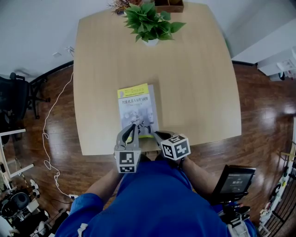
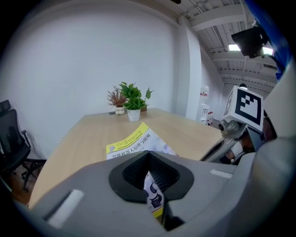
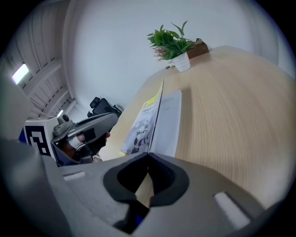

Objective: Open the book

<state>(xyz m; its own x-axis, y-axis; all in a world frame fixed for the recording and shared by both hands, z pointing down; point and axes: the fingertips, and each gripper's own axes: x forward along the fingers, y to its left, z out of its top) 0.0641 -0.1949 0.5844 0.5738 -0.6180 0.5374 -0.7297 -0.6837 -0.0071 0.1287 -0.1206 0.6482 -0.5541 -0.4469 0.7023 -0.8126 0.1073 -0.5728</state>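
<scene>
White pot [image 1: 151, 42] holding 1 plant [image 1: 150, 21], right gripper [image 1: 154, 134] pinching book [image 1: 136, 107] (cover lifted)

Seen from my head, my left gripper [image 1: 133, 127] and right gripper [image 1: 156, 134] cover the near edge of the book [image 1: 137, 104]. Its cover print is too small to read. In the left gripper view my own fingers [image 2: 88, 194] hide the book's lower part. In the right gripper view the upturned cover vanishes behind my fingers [image 3: 199, 194]. The top edge cuts off a brown box [image 1: 169, 5].

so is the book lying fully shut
No, the right gripper view shows the cover raised off the white page, its near edge pinched in the right gripper.
</scene>
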